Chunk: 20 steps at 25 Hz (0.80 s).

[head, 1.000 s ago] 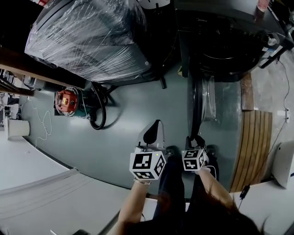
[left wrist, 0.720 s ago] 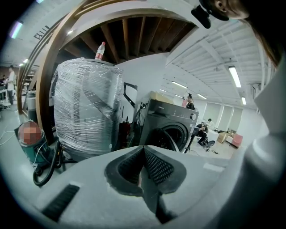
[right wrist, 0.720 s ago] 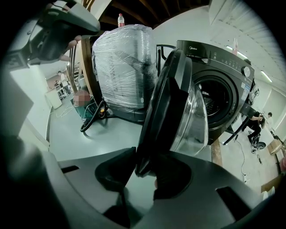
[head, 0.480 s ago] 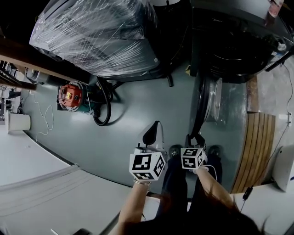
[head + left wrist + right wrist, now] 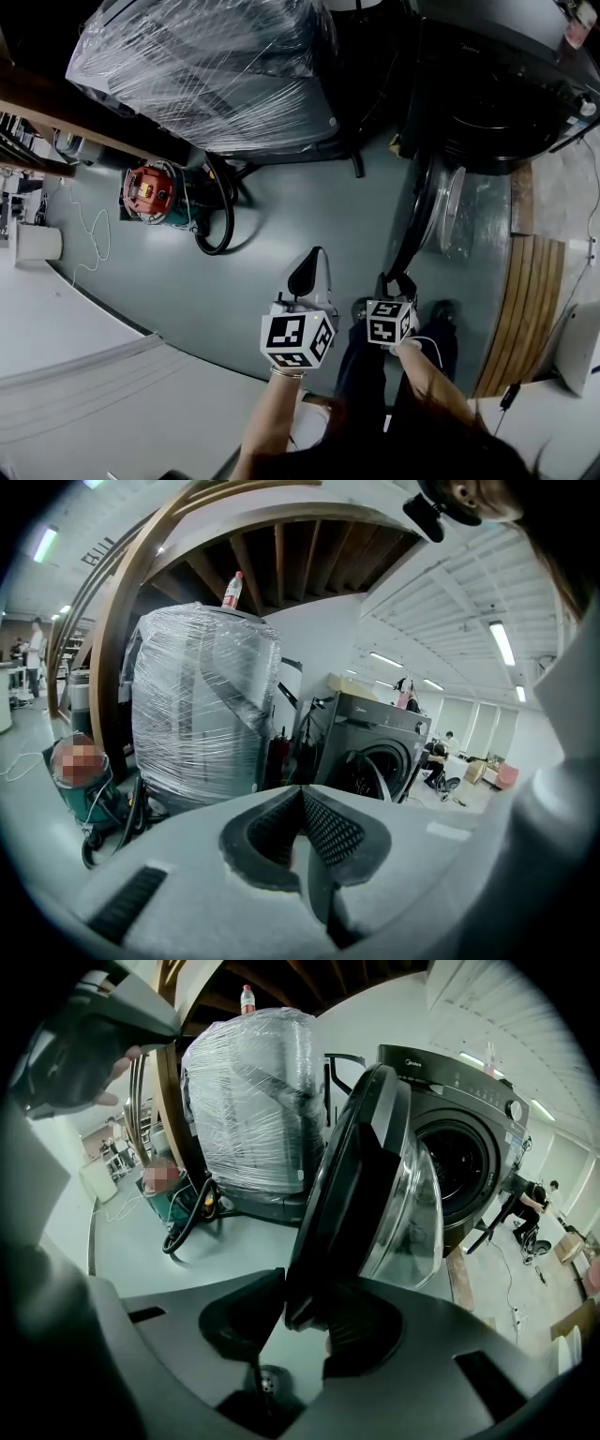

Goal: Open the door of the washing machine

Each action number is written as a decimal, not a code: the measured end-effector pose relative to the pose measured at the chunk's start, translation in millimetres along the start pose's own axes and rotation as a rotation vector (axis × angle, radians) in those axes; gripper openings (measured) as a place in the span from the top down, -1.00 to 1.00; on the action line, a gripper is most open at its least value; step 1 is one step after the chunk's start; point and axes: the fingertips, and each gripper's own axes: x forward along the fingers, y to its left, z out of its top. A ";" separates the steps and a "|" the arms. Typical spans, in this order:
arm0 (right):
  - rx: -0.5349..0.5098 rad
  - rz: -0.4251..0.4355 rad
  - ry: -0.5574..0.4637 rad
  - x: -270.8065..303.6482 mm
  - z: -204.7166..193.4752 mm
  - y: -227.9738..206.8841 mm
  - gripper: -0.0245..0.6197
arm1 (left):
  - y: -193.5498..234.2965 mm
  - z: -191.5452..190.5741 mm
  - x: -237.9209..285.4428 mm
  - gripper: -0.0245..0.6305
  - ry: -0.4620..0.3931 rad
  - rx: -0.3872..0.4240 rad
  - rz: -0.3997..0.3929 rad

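While your right gripper (image 5: 397, 281) pinches the free edge of the door (image 5: 433, 206), its jaws have just eased a bit wider. The door stands wide open, sticking out from the front of the washer (image 5: 497, 94). Your left gripper (image 5: 312, 262) is pressed together on nothing, just beside the right one.

Pale left gripper (image 5: 311, 267), dark right gripper (image 5: 397, 280), black-and-white marker cubes (image 5: 298, 338)
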 end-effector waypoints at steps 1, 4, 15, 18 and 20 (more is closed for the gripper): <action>0.003 -0.001 -0.001 1.0 1.6 3.1 0.57 | 4.0 0.1 -0.8 0.88 -0.001 -0.002 0.003; 0.006 -0.001 -0.004 4.2 6.4 12.6 0.56 | 15.4 0.3 -2.9 0.88 -0.001 -0.009 0.012; 0.035 0.007 -0.004 20.0 29.8 48.0 0.56 | 56.0 1.9 -7.3 0.88 0.000 -0.035 0.051; 0.050 0.011 0.000 25.7 35.8 56.8 0.56 | 67.3 3.3 -7.8 0.88 -0.005 -0.047 0.065; 0.057 0.015 0.001 29.0 39.7 62.8 0.56 | 74.5 2.9 -9.7 0.88 -0.007 -0.058 0.077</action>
